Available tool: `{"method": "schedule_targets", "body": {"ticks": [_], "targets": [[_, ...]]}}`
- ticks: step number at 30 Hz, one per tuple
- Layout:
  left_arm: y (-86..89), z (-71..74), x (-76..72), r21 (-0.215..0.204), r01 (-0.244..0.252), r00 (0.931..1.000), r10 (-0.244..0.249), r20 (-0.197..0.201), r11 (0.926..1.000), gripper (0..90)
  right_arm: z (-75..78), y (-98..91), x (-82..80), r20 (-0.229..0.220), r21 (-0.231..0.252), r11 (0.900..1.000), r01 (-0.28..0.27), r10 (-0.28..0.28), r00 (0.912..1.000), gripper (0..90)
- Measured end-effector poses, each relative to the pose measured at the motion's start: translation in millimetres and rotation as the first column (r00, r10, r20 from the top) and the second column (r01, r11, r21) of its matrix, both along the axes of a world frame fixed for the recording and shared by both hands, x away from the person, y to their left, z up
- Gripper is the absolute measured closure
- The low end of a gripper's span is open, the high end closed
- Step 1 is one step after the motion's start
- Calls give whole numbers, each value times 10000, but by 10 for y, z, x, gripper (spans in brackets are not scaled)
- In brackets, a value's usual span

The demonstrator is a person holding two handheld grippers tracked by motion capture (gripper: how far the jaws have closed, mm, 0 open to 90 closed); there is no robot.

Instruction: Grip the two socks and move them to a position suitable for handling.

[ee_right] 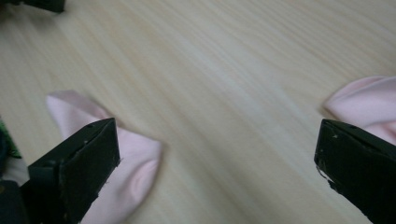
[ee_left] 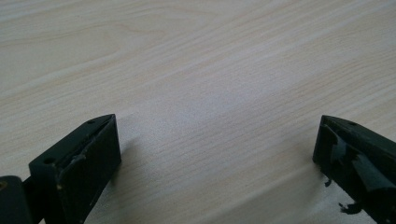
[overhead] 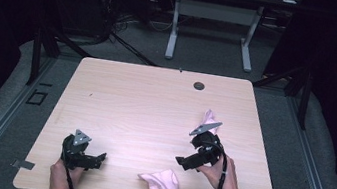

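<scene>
Table: a pale wooden table takes the middle of the high view, and both hands come in from the bottom edge.

Left gripper: the left gripper sits at the lower left of the high view. In the left gripper view its jaws stand wide apart with bare wood between them, so it is released and holds nothing.

Right gripper: the right gripper is at the lower right of the high view and points toward the lower left. In the right gripper view its jaws are also wide apart, with nothing between them.

Near pink cloth: a crumpled pink cloth lies near the bottom edge of the high view, just below and left of the right gripper's jaws. In the right gripper view it lies behind the left jaw.

Second pink cloth: another pink cloth shows above the right gripper, partly hidden by its grey plate.

Key relation: the near cloth lies between the two grippers, but I judge the right one clearly nearer. Its long axis runs roughly left to right in the frame.
</scene>
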State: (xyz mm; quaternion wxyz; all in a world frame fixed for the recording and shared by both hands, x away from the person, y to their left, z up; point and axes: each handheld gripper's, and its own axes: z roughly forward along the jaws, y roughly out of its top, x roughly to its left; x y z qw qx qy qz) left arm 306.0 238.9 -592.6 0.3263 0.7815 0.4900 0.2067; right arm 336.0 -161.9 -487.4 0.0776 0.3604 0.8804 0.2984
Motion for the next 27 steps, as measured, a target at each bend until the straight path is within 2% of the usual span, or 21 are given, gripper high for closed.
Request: {"method": "schedule_targets", "body": {"ticks": [3,4,5,9,11,12,13,14,18,19,20,21,24,25,26,27], "targets": [[0,0,0,1,1,10000,-1,-1,10000,6,21,-84,184,-106,-210,9992,336,-338,9994,0],[0,0,0,1,1,10000,-1,-1,10000,6,21,-84,184,-106,-210,9992,336,-338,9994,0],[0,0,0,2,0,10000,0,2,10000,6,4,-144,323,-113,-328,9976,605,-609,9981,0],[0,0,0,3,2,10000,-2,-2,10000,6,-64,-269,603,-271,-541,9908,1244,-1260,9917,13],[0,0,0,3,0,10000,0,-1,10000,6,-100,-326,729,-324,-597,9859,1566,-1587,9868,39],[0,0,0,3,0,10000,0,-1,10000,6,-100,-326,729,-324,-597,9859,1566,-1587,9868,39],[0,0,0,3,3,10000,-3,-1,10000,6,-135,-378,840,-473,-597,9806,1867,-1896,9807,79],[0,0,0,3,3,10000,-3,-1,10000,6,-155,-398,889,-373,-553,9780,2010,-2032,9784,105],[0,0,1,6,6,10000,-6,-4,10000,6,-245,-444,1074,-555,-707,9633,2589,-2630,9632,209],[0,0,1,6,6,10000,-6,-4,10000,6,-271,-445,1106,-508,-715,9597,2717,-2755,9600,246],[0,0,1,5,6,10000,-6,-2,10000,6,-271,-445,1106,-508,-715,9597,2717,-2755,9600,246],[0,0,1,9,8,10000,-8,-1,10000,6,-335,-451,1179,-523,-1012,9522,2884,-2945,9542,274],[0,0,1,6,8,10000,-8,-2,10000,6,-447,-457,1265,-778,-1024,9425,3182,-3265,9420,348],[0,1,1,7,7,10000,-7,-4,10000,6,-488,-458,1285,-758,-1046,9353,3382,-3465,9350,369],[0,1,1,7,7,10000,-7,-4,10000,6,-488,-458,1285,-758,-1046,9353,3382,-3465,9350,369],[0,0,1,8,9,10000,-9,-1,10000,6,-513,-464,1305,-871,-1089,9330,3430,-3527,9317,430]]}}
